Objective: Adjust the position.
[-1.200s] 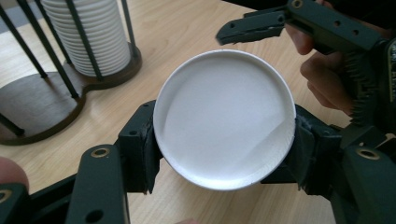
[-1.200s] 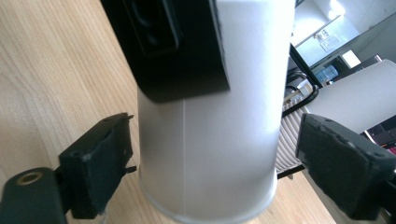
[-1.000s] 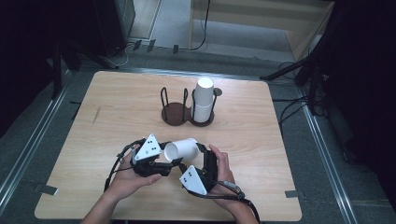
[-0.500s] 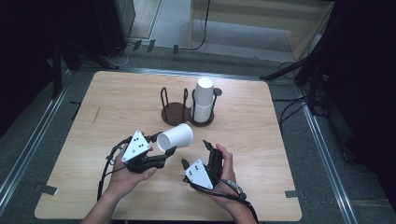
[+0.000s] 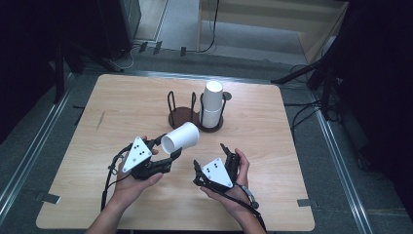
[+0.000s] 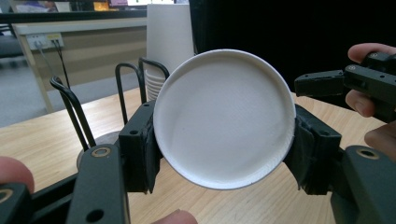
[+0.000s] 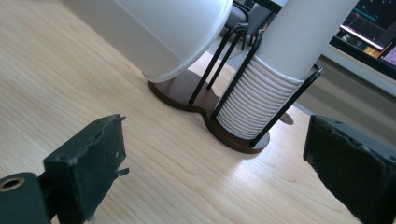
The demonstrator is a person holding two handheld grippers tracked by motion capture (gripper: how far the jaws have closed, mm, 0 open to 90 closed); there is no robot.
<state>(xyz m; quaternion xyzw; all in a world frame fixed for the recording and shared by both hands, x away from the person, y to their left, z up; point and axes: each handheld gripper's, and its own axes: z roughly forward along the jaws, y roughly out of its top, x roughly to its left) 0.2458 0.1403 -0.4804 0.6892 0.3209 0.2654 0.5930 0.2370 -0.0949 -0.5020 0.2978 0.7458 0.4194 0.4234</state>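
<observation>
The white paper cup point(image 5: 180, 138) is plain, smooth-sided and tapered, lying on its side in the air over the near half of the bench point(image 5: 122, 97), its wide end toward the cup rack. In the left claw's view you're looking right at its round bottom point(image 6: 224, 119), with a thin raised rim around a flat disc.

The left claw point(image 5: 165, 155) is clenched on it, one black pad pressed on each side of the narrow end, so the cup sits squarely between them.

The right claw point(image 5: 210, 157) is off the cup, just beside it toward the near right corner. Its jaws have just been spreading wider and nothing's between them; the bare pads point(image 7: 88, 163) stand far apart.

Further back, around the bench's middle, there's the black wire rack point(image 5: 195, 114) on a dark base, with a tall stack of white cups point(image 5: 212, 105) in its right-hand slot.
</observation>
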